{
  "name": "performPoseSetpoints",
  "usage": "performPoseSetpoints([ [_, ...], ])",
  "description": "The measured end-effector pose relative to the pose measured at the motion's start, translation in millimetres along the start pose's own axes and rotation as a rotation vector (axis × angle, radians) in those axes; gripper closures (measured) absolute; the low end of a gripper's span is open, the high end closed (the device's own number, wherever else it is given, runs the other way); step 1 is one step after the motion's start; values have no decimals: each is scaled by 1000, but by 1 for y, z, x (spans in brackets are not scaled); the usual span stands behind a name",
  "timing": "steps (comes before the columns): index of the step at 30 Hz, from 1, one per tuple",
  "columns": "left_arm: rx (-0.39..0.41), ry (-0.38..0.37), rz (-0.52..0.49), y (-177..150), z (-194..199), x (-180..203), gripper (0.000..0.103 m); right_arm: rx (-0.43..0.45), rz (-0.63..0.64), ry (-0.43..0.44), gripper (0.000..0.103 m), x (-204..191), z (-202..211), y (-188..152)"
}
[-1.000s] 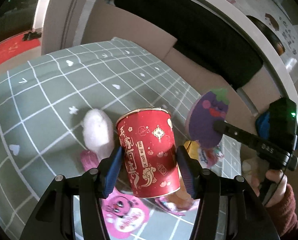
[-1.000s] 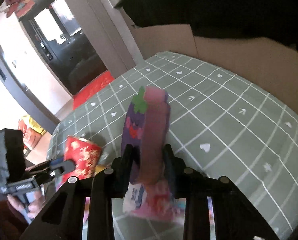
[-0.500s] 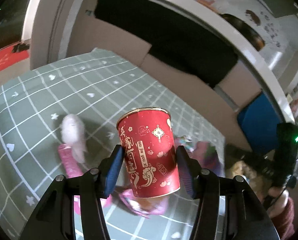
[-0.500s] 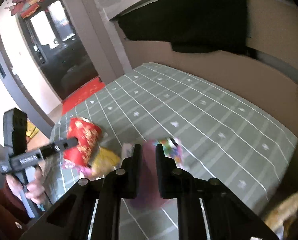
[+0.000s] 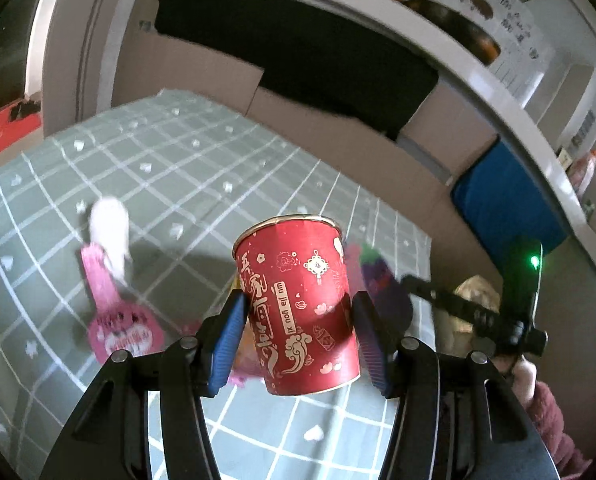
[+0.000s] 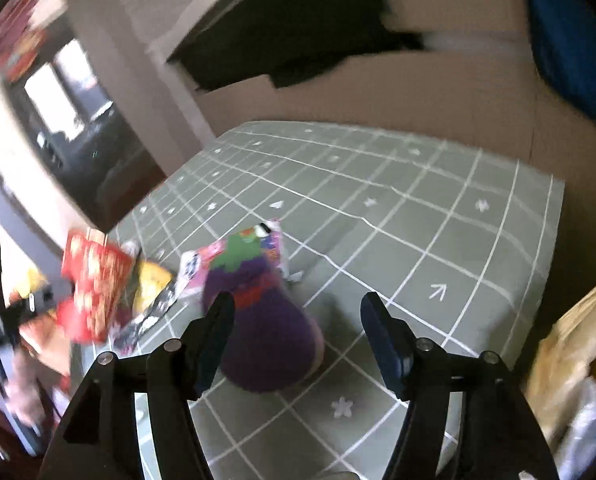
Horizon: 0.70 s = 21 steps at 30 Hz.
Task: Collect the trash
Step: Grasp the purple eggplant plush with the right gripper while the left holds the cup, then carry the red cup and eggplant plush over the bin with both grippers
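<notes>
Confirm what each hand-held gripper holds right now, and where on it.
Left hand-held gripper: red paper cup, clamped across its lower sidewalls. Right hand-held gripper: jaws opening, holding nothing; purple eggplant cutout lies loose between them.

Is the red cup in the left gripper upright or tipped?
Roughly upright, slightly tilted: red cup has its rim on top and base below, clamped between the left gripper pads.

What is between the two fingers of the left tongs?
In the left wrist view, a red paper cup with gold print stands between the blue pads of the left tongs, gripped.

Green grid-patterned tablecloth (image 5: 186,168), brown wall panels (image 6: 377,96), bright window (image 6: 62,92)
</notes>
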<state>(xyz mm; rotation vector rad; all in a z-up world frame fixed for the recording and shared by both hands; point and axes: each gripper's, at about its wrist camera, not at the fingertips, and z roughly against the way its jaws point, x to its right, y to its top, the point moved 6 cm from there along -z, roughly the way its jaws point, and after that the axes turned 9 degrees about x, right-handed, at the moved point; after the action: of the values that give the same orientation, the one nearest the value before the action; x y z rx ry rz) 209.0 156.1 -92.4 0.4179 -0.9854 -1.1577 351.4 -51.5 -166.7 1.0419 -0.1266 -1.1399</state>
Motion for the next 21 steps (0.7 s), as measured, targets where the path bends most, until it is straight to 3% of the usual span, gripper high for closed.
performPoseSetpoints([
  [3, -23, 10, 10, -10, -3, -3, 48, -36, -28, 20, 39, 0, -16, -8],
  [6, -35, 15, 19, -15, -2, -5, 48, -58, -65, 82, 30, -4, -29, -16],
  [9, -36, 23, 18, -18, -1, -6, 48, -49, -46, 83, 28, -12, -33, -17],
  [11, -38, 26, 16, -19, 0, -5, 48, -74, -18, 101, 34, -22, -34, -20],
  [16, -22, 43, -11, -21, 6, -3, 48, -26, 91, 38, 64, -40, -1, -19],
  [19, -7, 38, -28, -21, 11, 3, 48, -13, 151, -9, 73, -44, 22, -21],
  [21, 8, 35, -46, -20, 14, 10, 48, -2, 171, -24, 73, -46, 39, -25],
])
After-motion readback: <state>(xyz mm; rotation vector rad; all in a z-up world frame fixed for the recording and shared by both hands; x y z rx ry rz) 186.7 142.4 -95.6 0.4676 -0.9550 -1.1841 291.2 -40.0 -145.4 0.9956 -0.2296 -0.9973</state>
